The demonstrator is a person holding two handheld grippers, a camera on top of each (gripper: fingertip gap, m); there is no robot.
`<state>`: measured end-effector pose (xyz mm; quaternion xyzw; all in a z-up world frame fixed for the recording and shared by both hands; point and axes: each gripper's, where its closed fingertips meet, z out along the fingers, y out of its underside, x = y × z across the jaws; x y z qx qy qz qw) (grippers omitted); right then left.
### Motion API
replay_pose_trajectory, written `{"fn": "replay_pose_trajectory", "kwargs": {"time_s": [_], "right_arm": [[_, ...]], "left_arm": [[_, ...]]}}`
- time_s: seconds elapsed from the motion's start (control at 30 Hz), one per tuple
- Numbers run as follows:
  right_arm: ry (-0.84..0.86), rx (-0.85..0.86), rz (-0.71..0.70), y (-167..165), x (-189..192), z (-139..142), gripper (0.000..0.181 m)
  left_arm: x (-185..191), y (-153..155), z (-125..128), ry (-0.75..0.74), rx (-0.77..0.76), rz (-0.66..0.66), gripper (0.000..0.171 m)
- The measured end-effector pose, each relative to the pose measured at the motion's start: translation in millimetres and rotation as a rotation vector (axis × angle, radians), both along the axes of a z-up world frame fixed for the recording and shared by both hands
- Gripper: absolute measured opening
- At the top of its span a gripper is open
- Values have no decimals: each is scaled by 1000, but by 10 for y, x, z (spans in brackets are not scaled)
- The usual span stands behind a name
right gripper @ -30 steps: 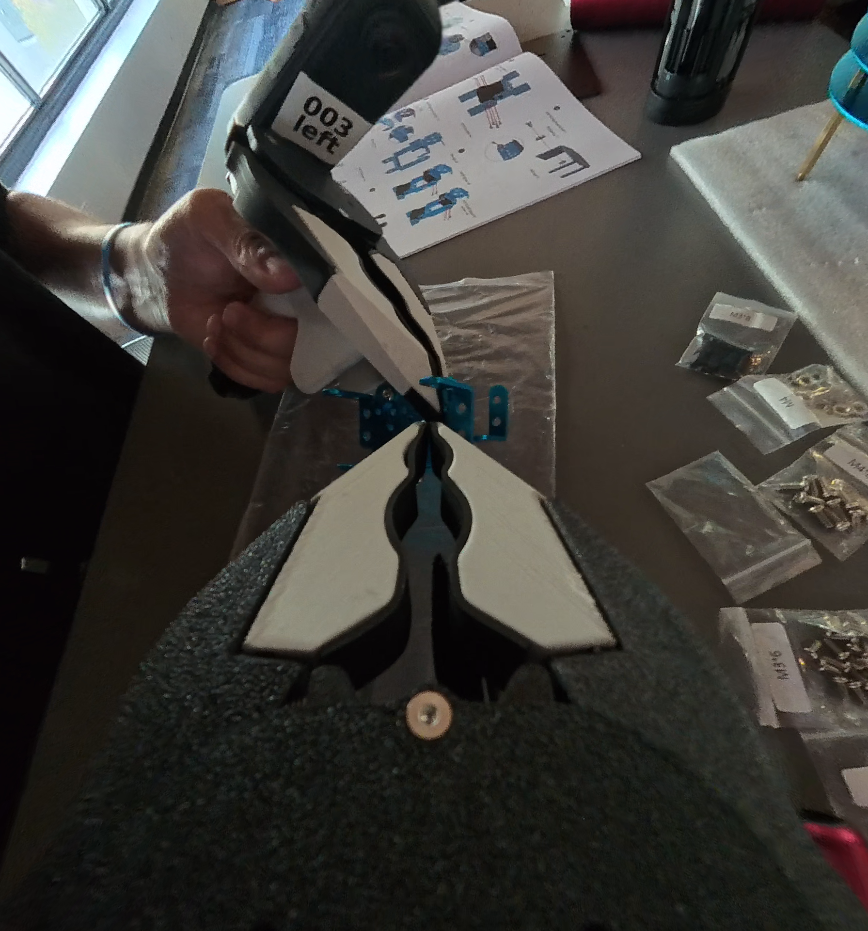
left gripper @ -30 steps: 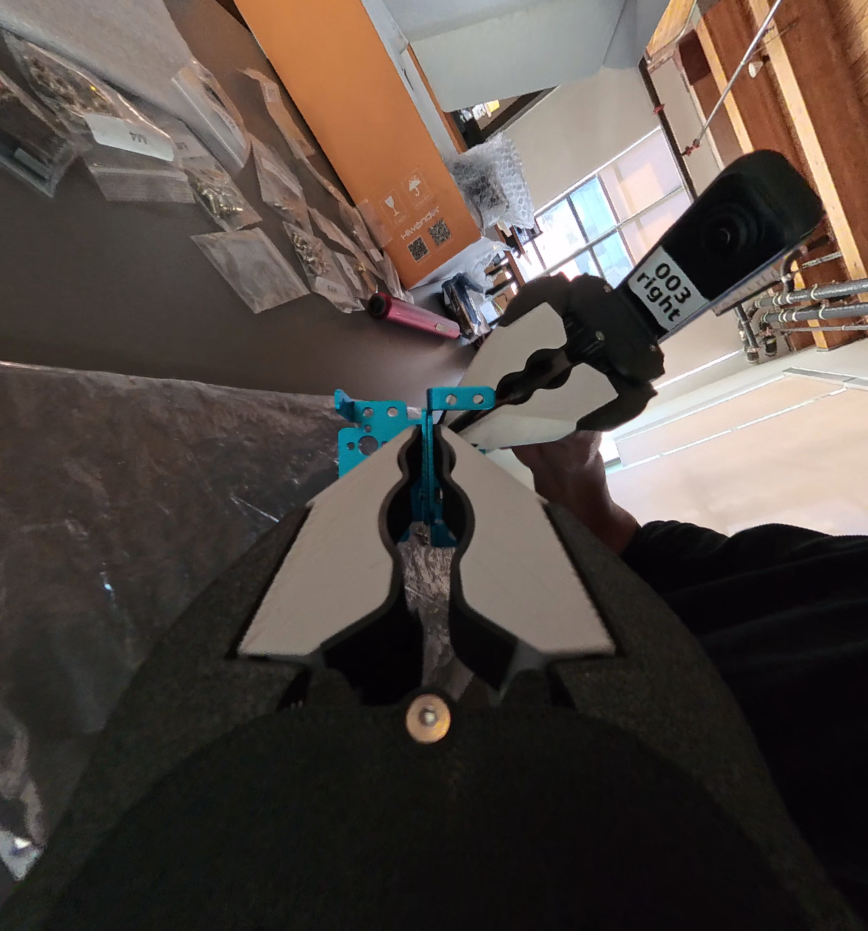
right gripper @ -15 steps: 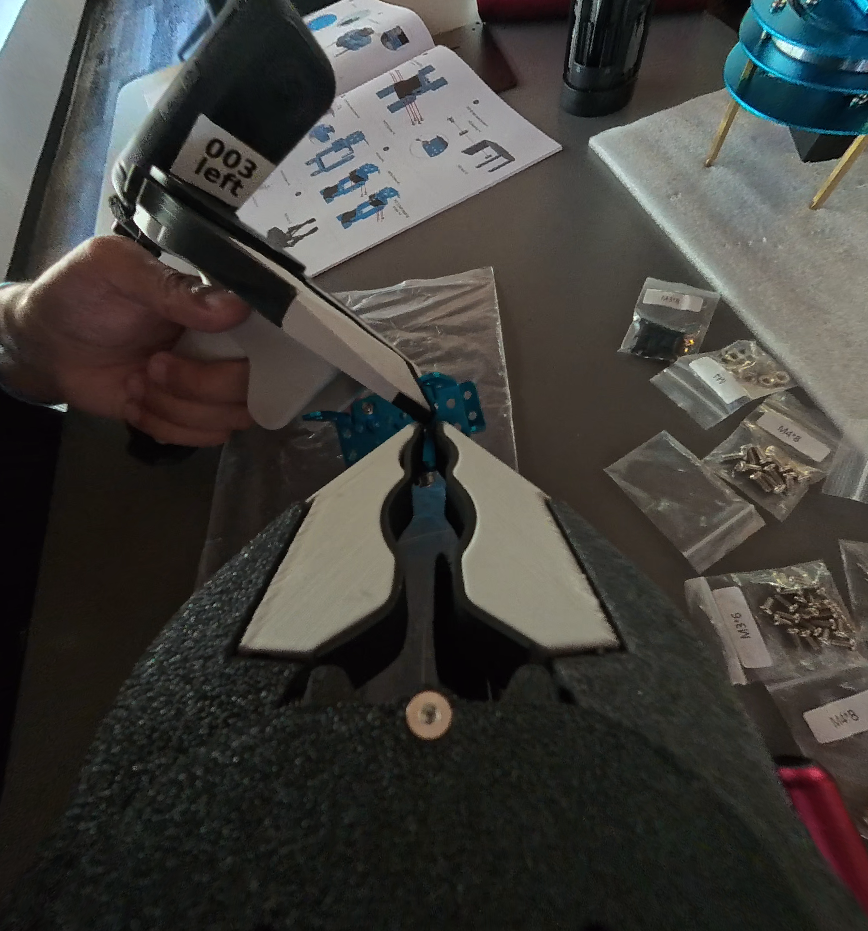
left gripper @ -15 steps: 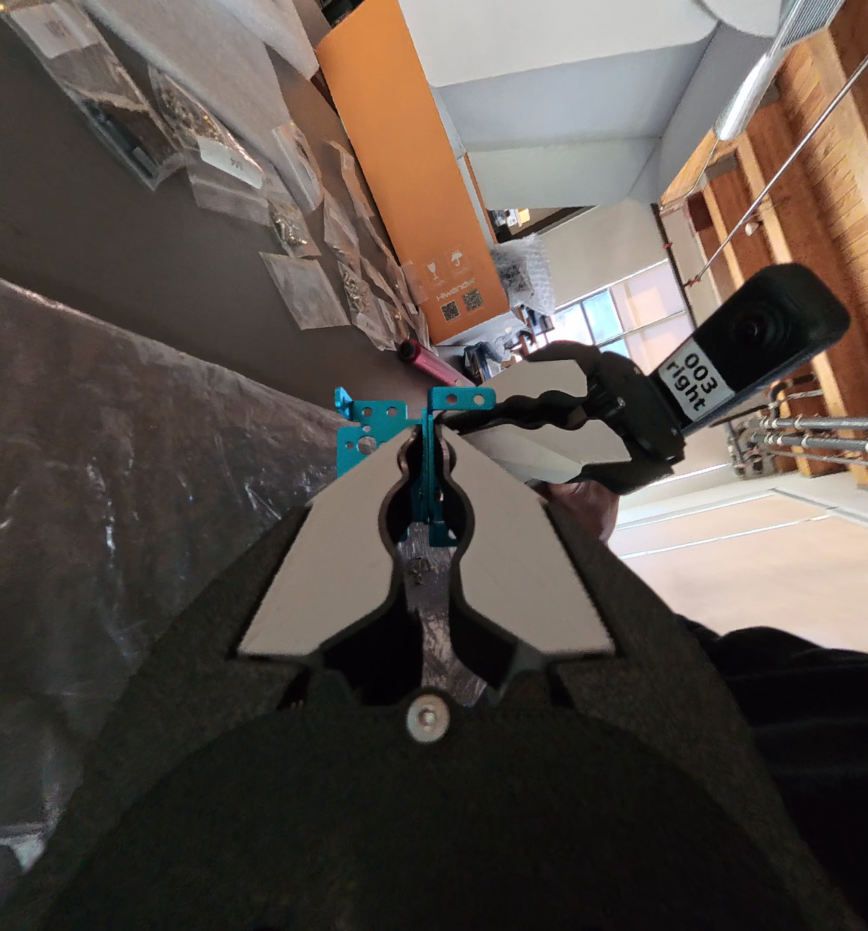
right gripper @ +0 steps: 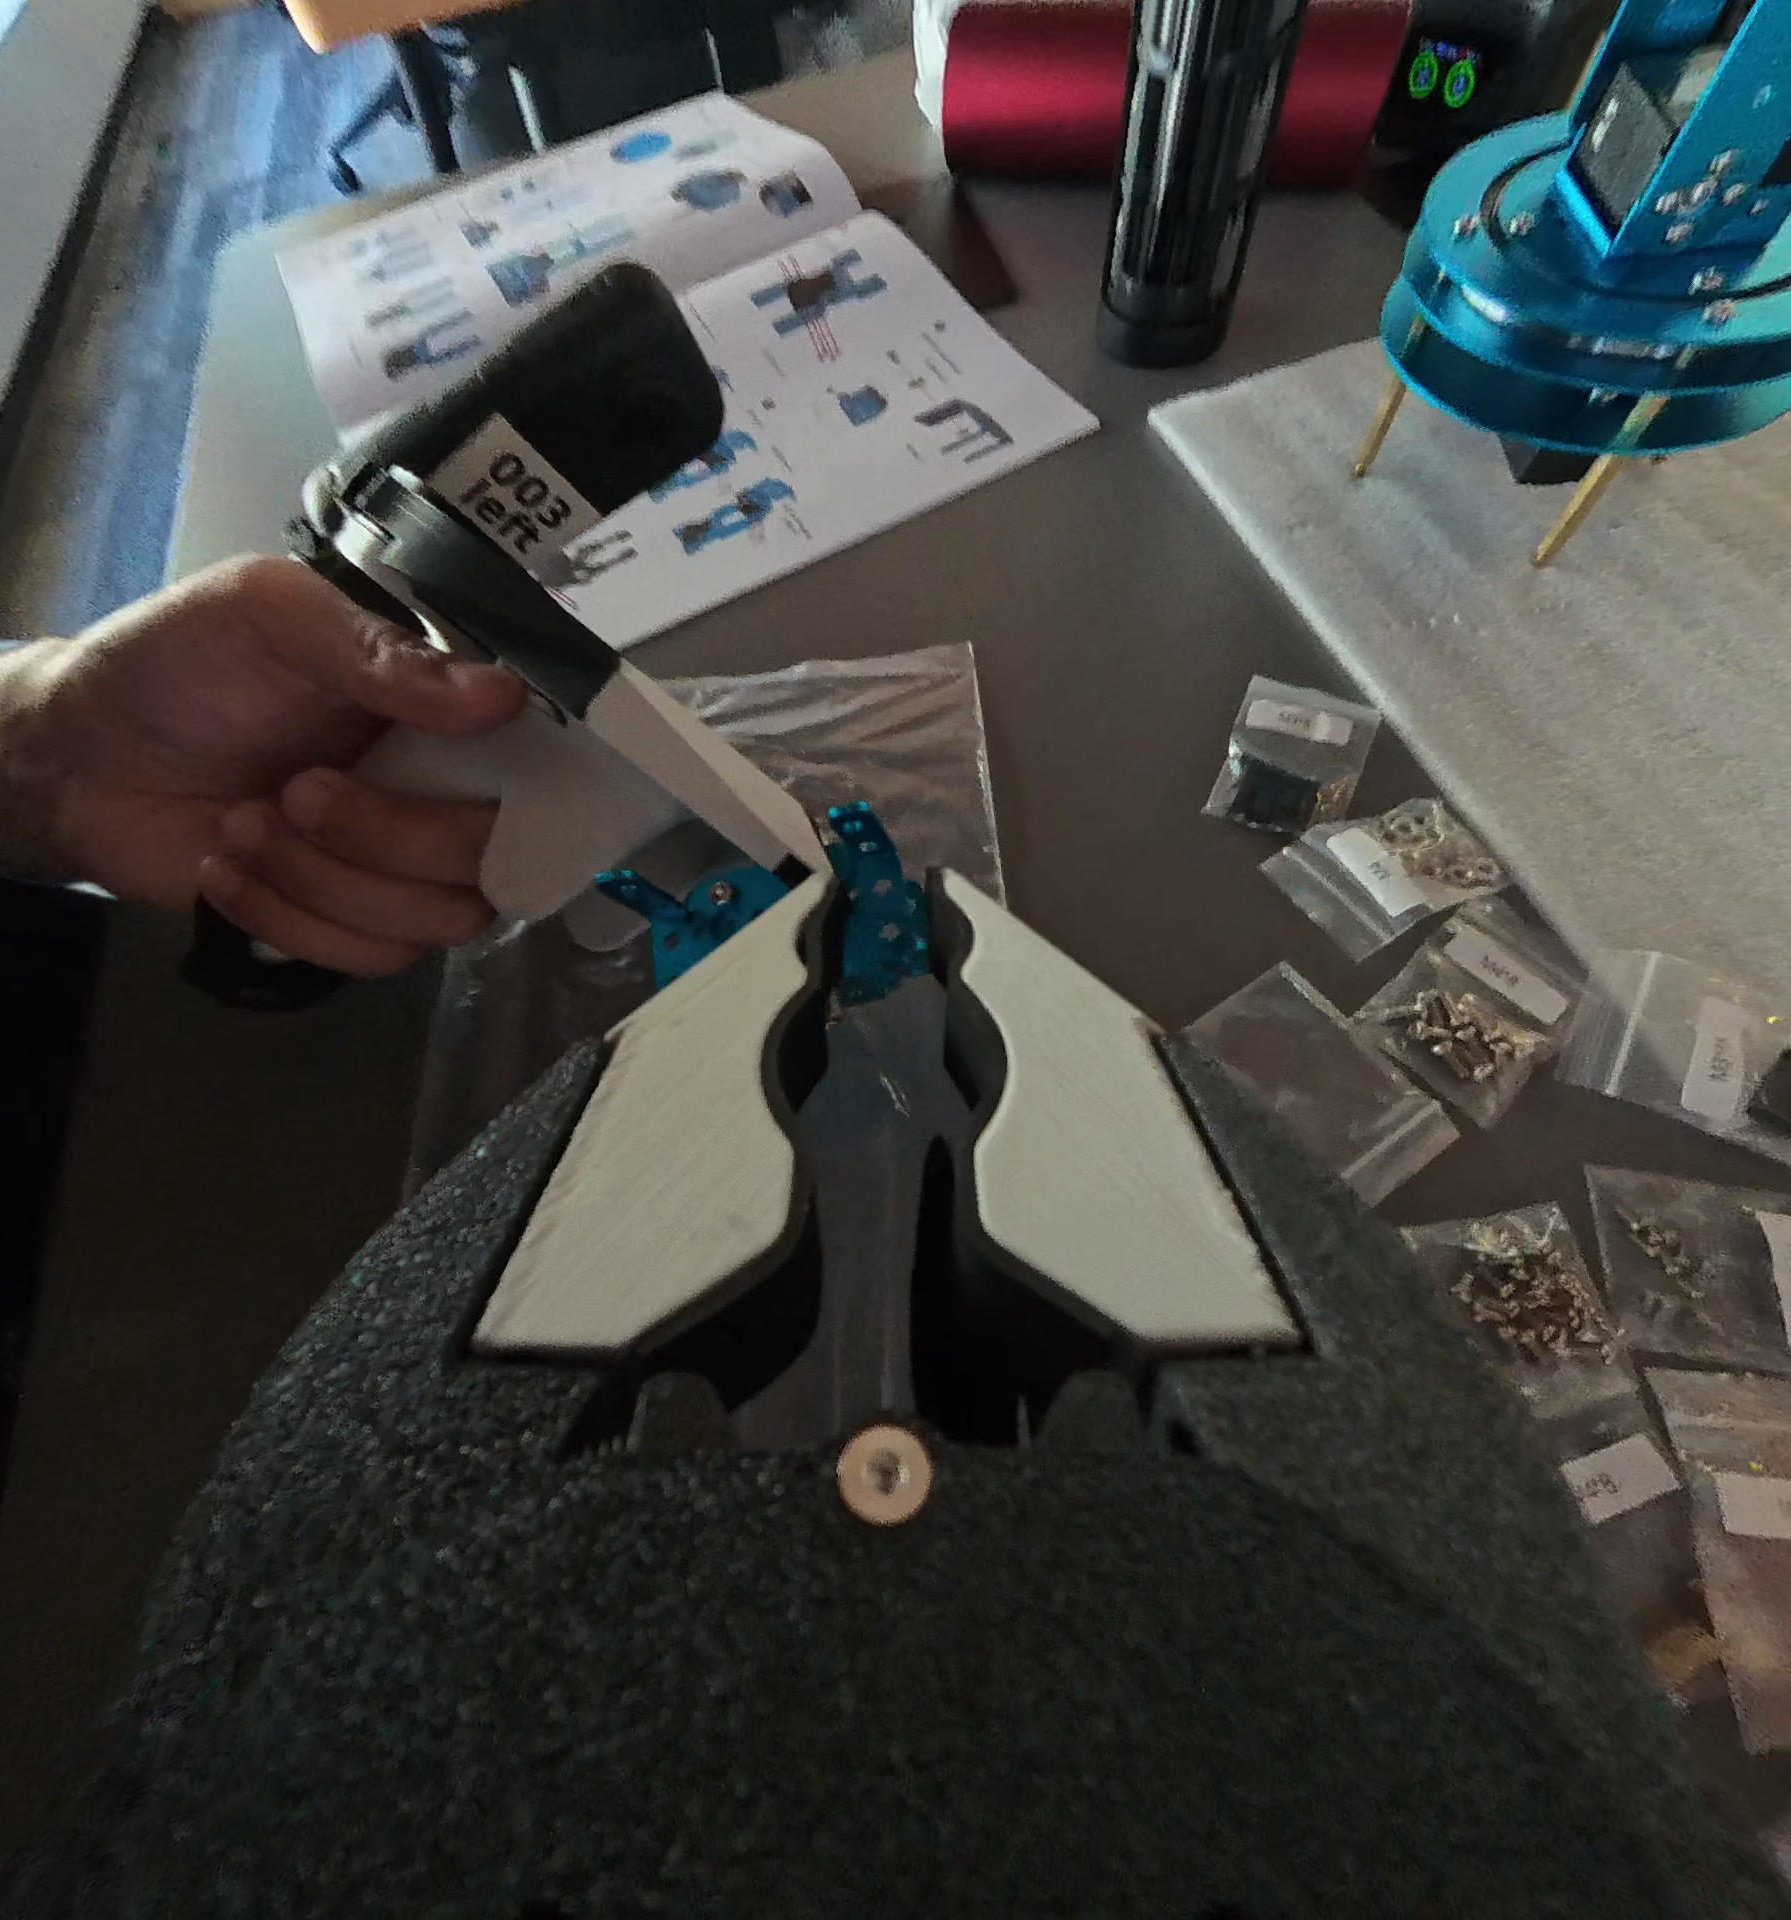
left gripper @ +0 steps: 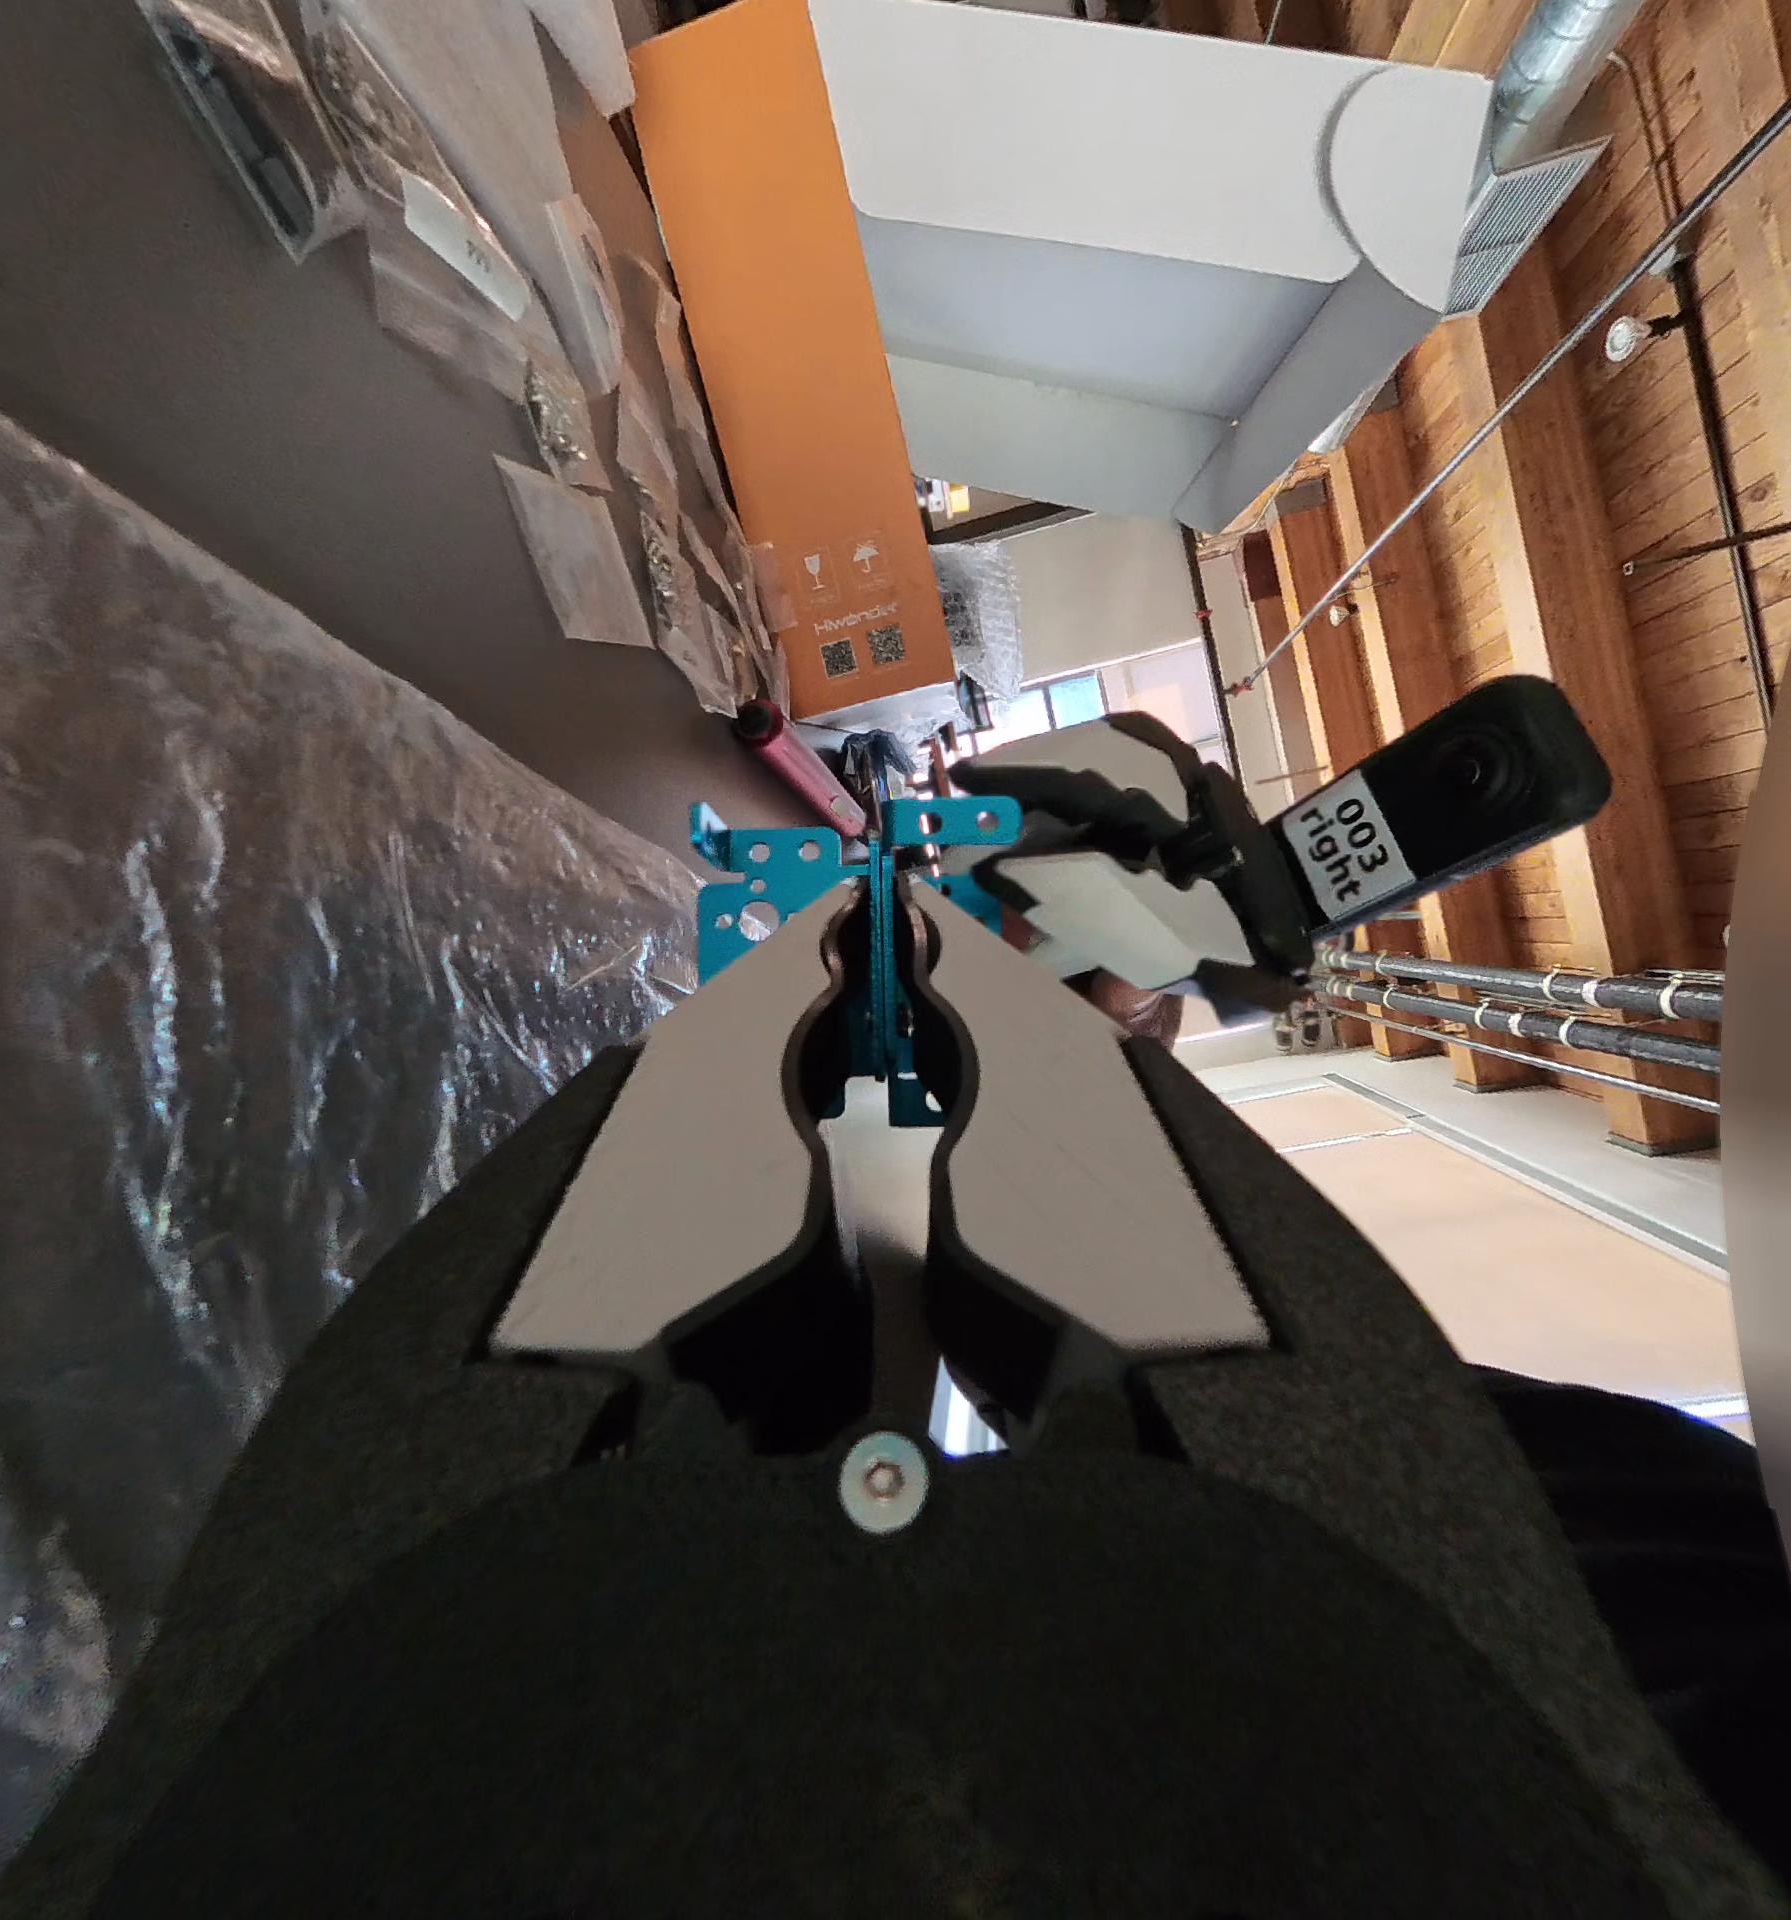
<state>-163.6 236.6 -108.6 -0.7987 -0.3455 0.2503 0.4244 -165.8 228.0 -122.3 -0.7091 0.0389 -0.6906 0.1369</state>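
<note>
Left tongs (left gripper: pixel 878 896) clamp perforated blue metal bracket (left gripper: pixel 766 894).

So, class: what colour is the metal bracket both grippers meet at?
Blue metal bracket, clearest in the right wrist view.

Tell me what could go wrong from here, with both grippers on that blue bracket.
1. The left gripper pinches only a thin edge of the blue bracket; it may twist or slip out.
2. The right gripper looks parted around the bracket, so support there may be poor.
3. A dropped bracket could land on the slick plastic bag and slide toward the screw bags.
</note>
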Motion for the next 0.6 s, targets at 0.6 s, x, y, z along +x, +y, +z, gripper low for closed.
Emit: {"fn": "replay_pose_trajectory", "kwargs": {"time_s": [0.6], "right_arm": [[81,-143,-49,-358,71,-50,45]], "left_arm": [[-87,-18,137,171,380,100,3]]}}
